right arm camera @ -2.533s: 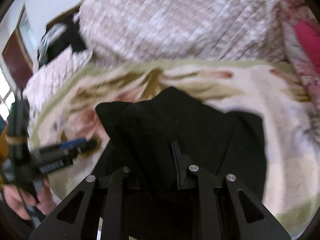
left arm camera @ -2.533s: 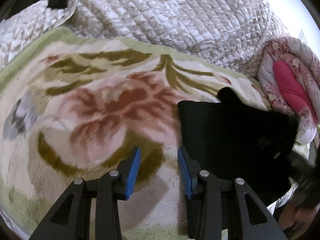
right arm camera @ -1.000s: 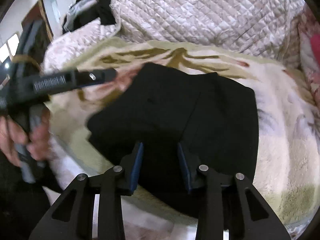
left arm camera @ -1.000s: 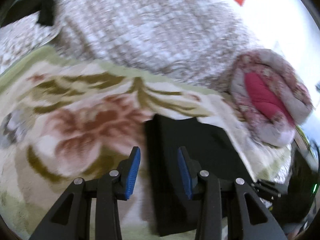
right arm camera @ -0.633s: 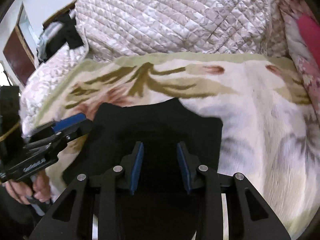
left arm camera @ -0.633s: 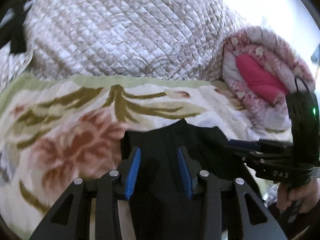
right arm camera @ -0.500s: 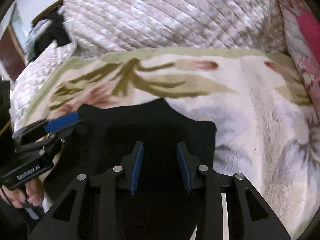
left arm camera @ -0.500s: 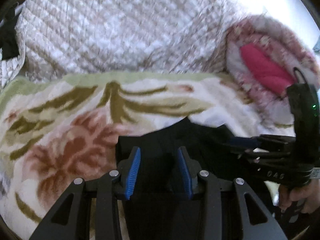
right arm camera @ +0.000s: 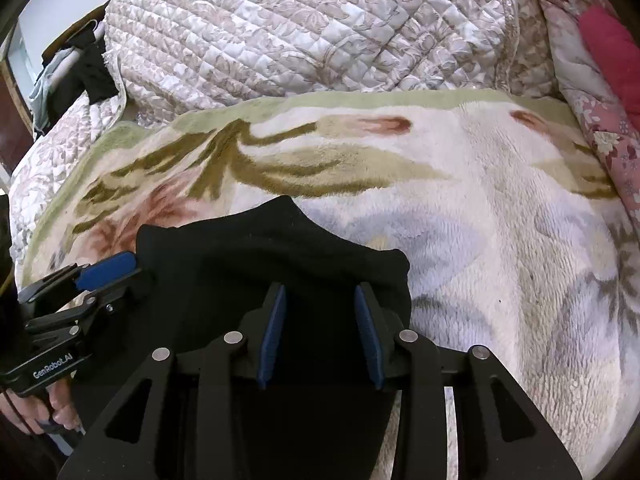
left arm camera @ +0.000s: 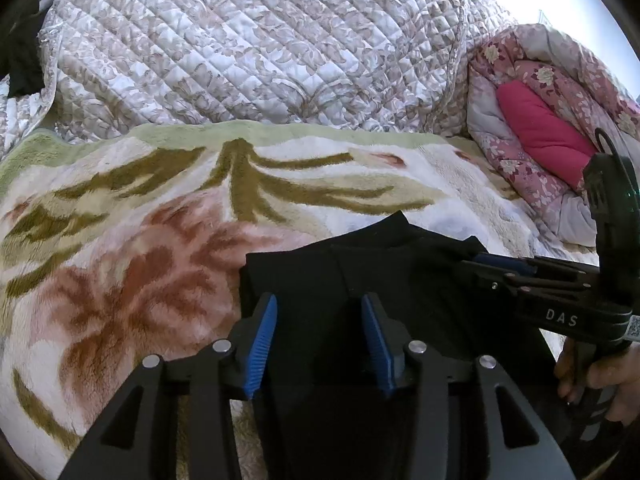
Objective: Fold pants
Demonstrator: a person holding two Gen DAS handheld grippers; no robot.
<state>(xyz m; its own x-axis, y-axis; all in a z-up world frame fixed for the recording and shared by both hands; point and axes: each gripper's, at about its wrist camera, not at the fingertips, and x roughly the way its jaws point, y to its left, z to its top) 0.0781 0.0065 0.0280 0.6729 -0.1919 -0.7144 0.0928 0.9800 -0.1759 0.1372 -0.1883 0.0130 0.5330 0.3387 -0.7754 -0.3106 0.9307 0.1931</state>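
Observation:
The black pants (left arm camera: 380, 264) lie folded into a compact dark stack on the floral fleece blanket (left arm camera: 132, 240); they also show in the right wrist view (right arm camera: 256, 256). My left gripper (left arm camera: 319, 320) is open, its blue pads over the stack's near left part. My right gripper (right arm camera: 320, 312) is open over the stack's near right part. Each gripper shows in the other's view: the right one (left arm camera: 500, 266) at the stack's right edge, the left one (right arm camera: 106, 270) at its left edge. No cloth is pinched between either pair of pads.
A quilted beige bedspread (left arm camera: 248, 44) is bunched up behind the blanket. A rolled pink floral quilt (left arm camera: 536, 136) lies at the right. Dark clothes (right arm camera: 86, 76) hang at the far left. Bare blanket (right arm camera: 500, 216) stretches right of the pants.
The right gripper let go of the pants and opened. Both grippers swung in over the folded stack from either side, and the views have steadied there.

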